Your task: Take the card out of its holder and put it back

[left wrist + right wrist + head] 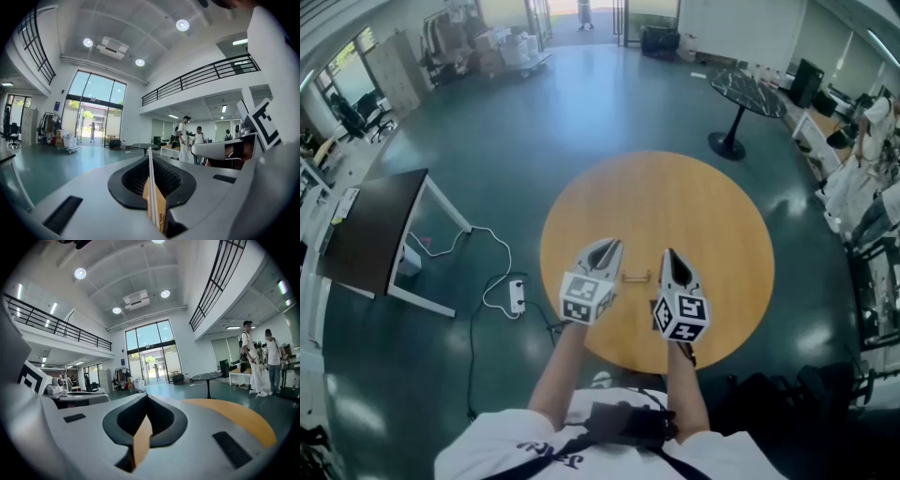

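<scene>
The tabletop (703, 206) is tan, the floor (534, 122) dark teal; the grey left gripper (612, 246) and right gripper (669, 255) bear black-and-white square markers.

The desk (712, 216) top is light wood, matt and smooth, barely any shine. The floor (581, 112) is the opposite: dark teal and properly glossy, with lights mirrored all over it. The left tool (617, 244) and right tool (667, 251) are pale grey matt plastic. The left one's black pad (136, 178) looks ribbed and rough. The card (150, 178) pinched in it is thin, white and smooth. At upper right, the table (748, 92) has a black marble-look top. The shirt (478, 455) is white cloth.
</scene>
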Tool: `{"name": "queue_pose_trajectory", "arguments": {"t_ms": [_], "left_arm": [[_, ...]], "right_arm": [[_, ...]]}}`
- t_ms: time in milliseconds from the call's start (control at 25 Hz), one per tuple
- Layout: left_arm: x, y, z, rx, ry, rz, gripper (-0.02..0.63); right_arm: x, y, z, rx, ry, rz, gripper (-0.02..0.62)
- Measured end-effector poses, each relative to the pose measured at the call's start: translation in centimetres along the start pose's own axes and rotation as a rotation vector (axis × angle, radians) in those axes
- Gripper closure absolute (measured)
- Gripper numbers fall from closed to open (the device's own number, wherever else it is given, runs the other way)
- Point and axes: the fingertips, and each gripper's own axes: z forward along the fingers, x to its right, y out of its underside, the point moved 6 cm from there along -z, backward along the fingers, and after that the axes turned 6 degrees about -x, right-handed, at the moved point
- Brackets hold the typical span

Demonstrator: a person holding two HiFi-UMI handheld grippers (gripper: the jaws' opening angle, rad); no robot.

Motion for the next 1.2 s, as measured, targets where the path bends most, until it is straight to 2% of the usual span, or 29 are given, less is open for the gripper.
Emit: {"name": "queue_pose_trajectory", "arguments": {"t_ms": [720,1200], "left_arm": [[-1.6,4.0,2.8,-0.121,0.032,-0.054,0.581],[-2.2,6.9,5.0,-0.176,0.01,-0.058,0.581]], "right_arm": [[1.7,3.3,1.5,-0.105,0.027,0.036,0.574],[3.1,5.5,2.0,-0.166,0.048,0.079,0.574]]}}
